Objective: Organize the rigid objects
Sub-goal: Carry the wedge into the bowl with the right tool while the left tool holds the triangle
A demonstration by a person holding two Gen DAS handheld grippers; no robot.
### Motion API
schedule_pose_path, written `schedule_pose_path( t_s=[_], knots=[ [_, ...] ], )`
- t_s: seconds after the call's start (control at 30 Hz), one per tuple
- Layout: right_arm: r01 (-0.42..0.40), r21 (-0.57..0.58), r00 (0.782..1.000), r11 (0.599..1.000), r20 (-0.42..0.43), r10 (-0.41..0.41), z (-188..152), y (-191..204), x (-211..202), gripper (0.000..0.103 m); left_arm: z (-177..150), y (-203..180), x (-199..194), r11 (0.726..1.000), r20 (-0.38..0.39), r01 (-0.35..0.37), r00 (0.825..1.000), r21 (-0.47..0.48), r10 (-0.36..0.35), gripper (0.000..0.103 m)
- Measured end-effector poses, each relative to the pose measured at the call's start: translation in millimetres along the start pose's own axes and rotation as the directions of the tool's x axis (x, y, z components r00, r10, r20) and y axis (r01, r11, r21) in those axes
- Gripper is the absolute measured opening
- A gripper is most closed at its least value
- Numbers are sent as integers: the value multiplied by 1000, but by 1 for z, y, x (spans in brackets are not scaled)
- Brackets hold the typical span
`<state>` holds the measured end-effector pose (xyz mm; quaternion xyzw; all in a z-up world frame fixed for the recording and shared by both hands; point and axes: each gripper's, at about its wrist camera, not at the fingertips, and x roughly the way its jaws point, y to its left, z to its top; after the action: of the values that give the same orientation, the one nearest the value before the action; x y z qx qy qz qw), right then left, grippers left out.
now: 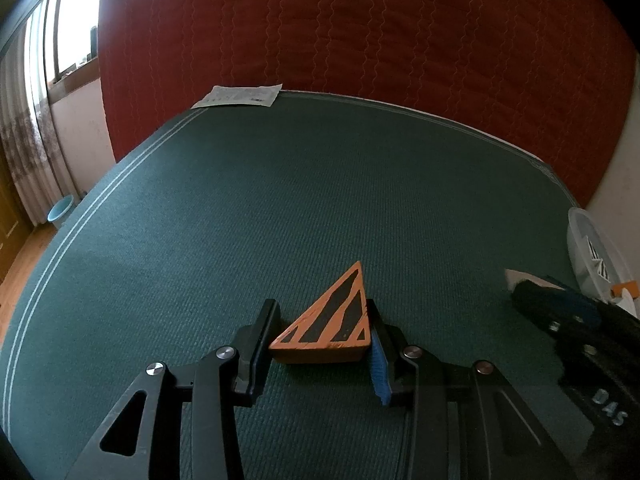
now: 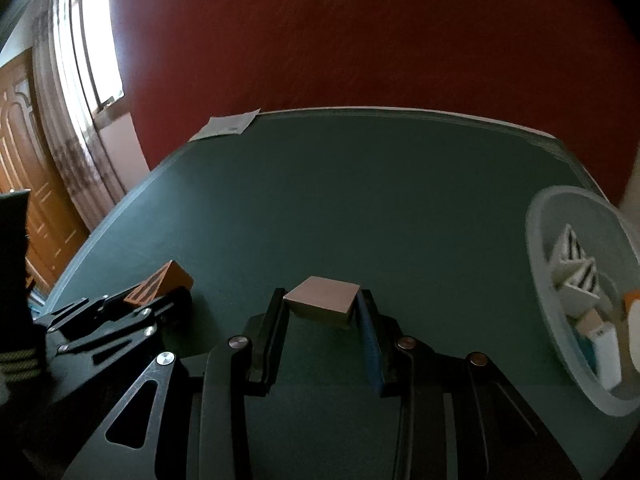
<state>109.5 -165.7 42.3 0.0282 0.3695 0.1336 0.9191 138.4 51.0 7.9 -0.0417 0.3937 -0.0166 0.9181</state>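
Note:
An orange triangular block with black stripes (image 1: 334, 322) sits between the fingers of my left gripper (image 1: 322, 314), which is shut on it, low over the green table cover (image 1: 280, 200). The same block (image 2: 160, 282) and the left gripper (image 2: 172, 296) show at the left of the right wrist view. My right gripper (image 2: 322, 300) is shut on a plain brownish square block (image 2: 322, 300), held just above the cover. The right gripper shows at the right edge of the left wrist view (image 1: 536, 304).
A pale round bin (image 2: 560, 240) at the right holds several white, striped and orange blocks; it also shows in the left wrist view (image 1: 580, 240). A paper sheet (image 1: 240, 96) lies at the table's far left corner. A red quilted panel (image 1: 360, 32) stands behind the table.

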Motion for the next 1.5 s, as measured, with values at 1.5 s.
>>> schedule_pose_path(
  t_s=[1.5],
  knots=[
    [141, 311, 971, 940, 141, -193, -17, -188, -82, 37, -15, -90, -28, 976, -1, 46, 999, 211, -47, 43]
  ],
)
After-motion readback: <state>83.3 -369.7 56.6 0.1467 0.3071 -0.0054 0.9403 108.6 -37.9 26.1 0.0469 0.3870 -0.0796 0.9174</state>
